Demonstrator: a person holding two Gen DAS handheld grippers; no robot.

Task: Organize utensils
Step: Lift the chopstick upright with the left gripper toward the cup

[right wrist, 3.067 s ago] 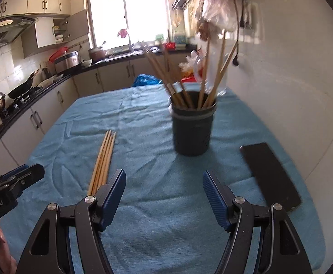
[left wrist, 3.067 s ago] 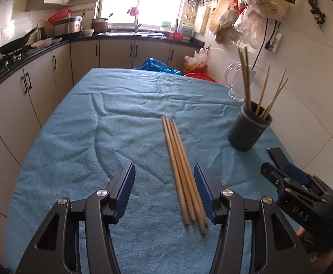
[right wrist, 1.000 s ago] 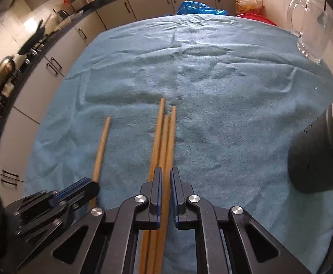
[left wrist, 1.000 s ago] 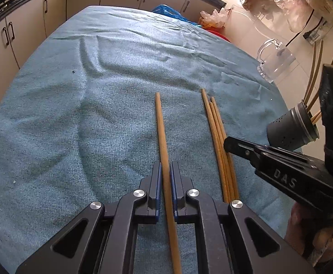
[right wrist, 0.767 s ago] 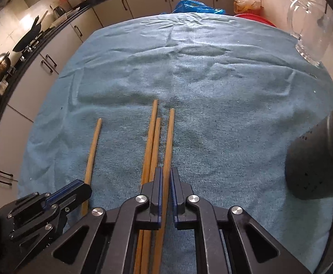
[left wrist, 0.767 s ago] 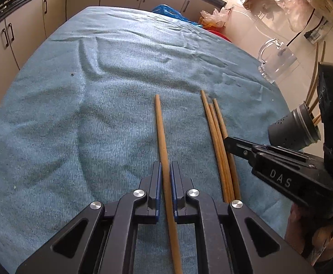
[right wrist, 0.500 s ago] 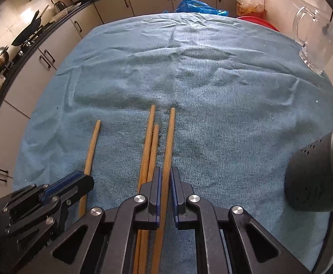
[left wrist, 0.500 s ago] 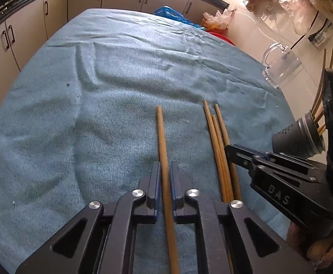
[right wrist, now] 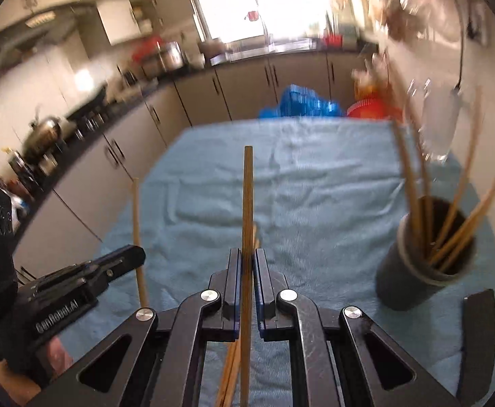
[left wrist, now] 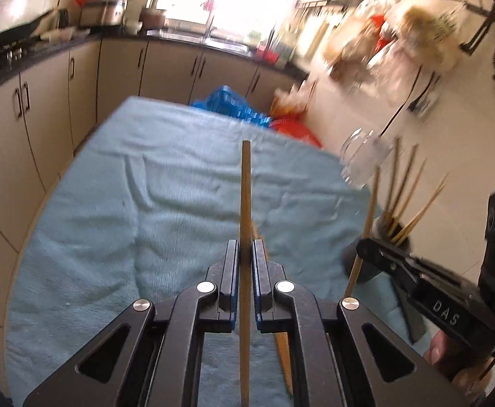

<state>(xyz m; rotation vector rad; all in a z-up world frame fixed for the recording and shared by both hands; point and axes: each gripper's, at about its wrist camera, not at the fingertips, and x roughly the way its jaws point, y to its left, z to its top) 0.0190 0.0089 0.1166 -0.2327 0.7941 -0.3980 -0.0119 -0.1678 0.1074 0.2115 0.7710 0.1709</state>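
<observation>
My left gripper [left wrist: 245,254] is shut on a wooden chopstick [left wrist: 245,190] and holds it lifted above the blue cloth. My right gripper [right wrist: 246,261] is shut on another chopstick [right wrist: 247,200], also lifted. The right gripper shows in the left wrist view [left wrist: 366,249] with its chopstick [left wrist: 366,224]; the left gripper shows in the right wrist view [right wrist: 135,254] with its chopstick [right wrist: 137,234]. A dark utensil holder [right wrist: 423,268] with several chopsticks stands at the right, and also shows in the left wrist view [left wrist: 391,230]. Two chopsticks [right wrist: 228,376] lie on the cloth under the right gripper.
A blue cloth [left wrist: 138,183] covers the table. A glass jug [left wrist: 362,159] stands at the far right by the wall. A black flat object [right wrist: 478,335] lies near the holder. Kitchen cabinets [left wrist: 57,95] run along the left and back.
Both grippers have lifted and tilted up, each raising its chopstick off the cloth. The view now swings toward the window and the utensil holder.
</observation>
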